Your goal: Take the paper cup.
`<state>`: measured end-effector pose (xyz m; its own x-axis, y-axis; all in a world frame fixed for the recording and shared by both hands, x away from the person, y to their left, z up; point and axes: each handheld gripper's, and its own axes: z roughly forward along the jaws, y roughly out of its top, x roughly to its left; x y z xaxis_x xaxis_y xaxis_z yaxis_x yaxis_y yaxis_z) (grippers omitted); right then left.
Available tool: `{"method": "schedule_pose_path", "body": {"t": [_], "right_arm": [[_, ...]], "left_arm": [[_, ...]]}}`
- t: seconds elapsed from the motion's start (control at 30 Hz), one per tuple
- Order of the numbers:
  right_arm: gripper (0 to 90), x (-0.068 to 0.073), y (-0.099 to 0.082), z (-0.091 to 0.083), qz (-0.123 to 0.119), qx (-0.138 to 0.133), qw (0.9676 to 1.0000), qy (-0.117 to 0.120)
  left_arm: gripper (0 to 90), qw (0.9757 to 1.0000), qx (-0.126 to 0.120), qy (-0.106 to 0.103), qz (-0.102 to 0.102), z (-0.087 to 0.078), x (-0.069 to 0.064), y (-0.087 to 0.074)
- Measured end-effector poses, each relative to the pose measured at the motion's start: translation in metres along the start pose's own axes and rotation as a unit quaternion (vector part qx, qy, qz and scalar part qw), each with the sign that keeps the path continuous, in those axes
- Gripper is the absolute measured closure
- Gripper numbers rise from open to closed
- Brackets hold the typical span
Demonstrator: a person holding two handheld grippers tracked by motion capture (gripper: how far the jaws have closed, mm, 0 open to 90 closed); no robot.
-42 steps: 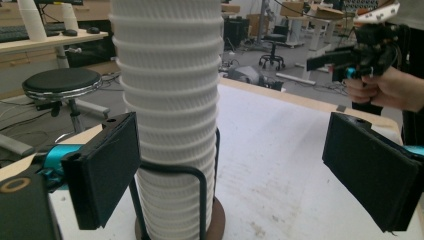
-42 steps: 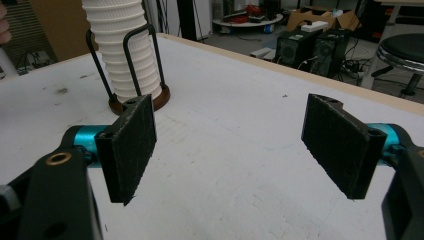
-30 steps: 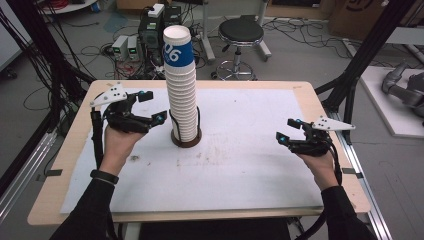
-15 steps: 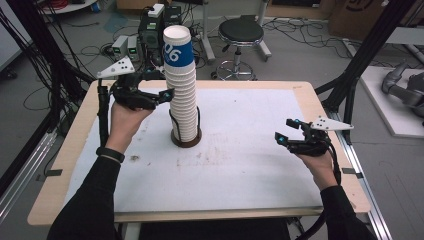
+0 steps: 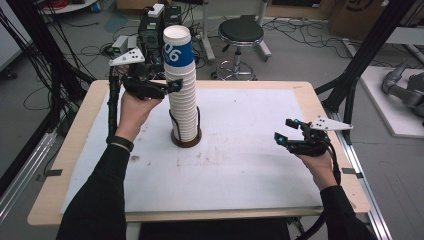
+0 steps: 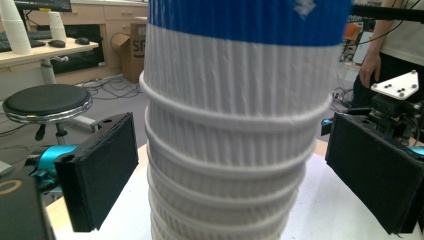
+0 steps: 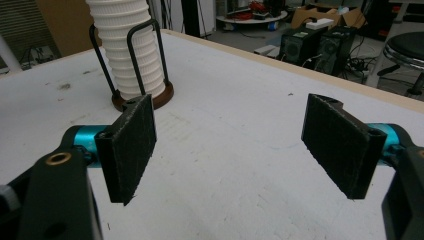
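Note:
A tall stack of white ribbed paper cups (image 5: 183, 102), the top one with a blue band (image 5: 177, 51), stands in a black wire holder on a brown round base (image 5: 186, 142) on the white mat. My left gripper (image 5: 167, 86) is raised to the upper part of the stack. Its jaws have just been opening, and in the left gripper view (image 6: 235, 170) they stand on either side of the cups (image 6: 230, 125) with a gap at each pad. My right gripper (image 5: 286, 131) hovers low over the mat at the right, open and empty (image 7: 235, 150), facing the stack (image 7: 127, 50).
The white mat (image 5: 240, 170) covers most of the wooden table (image 5: 90, 115). Beyond the far edge are a black stool (image 5: 241, 32), computer boxes (image 5: 152, 22) and cables on the floor. Black frame posts (image 5: 360, 65) flank the table. A person (image 6: 382, 55) stands in the background.
My left gripper has risen from beside the stack's lower part and moved in to its upper part, jaws now around the cups. The right gripper has stayed put.

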<state>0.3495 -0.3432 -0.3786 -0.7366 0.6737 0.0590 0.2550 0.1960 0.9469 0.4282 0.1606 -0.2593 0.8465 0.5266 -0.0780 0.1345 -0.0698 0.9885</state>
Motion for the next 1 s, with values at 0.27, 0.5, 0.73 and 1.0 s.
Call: {"method": "schedule_pose_path", "body": {"t": [0.27,0.5,0.73,1.0], "right_arm": [[22.4,0.001,0.001,0.0,0.0,0.001,1.0,0.002],[22.4,0.005,0.003,0.003,-0.005,-0.001,1.0,0.007],[22.5,0.011,0.012,0.006,-0.011,-0.004,0.9997,0.022],[22.8,0.021,0.044,0.01,-0.022,-0.019,0.9986,0.045]], "left_arm": [[6.7,0.9999,0.011,0.007,0.006,0.007,0.001,0.002],[12.5,0.9999,0.007,-0.001,0.015,0.006,0.001,0.002],[13.1,0.9998,0.006,-0.004,0.017,0.004,0.002,0.002],[13.3,0.9998,0.007,-0.004,0.018,0.004,0.002,0.002]]}}
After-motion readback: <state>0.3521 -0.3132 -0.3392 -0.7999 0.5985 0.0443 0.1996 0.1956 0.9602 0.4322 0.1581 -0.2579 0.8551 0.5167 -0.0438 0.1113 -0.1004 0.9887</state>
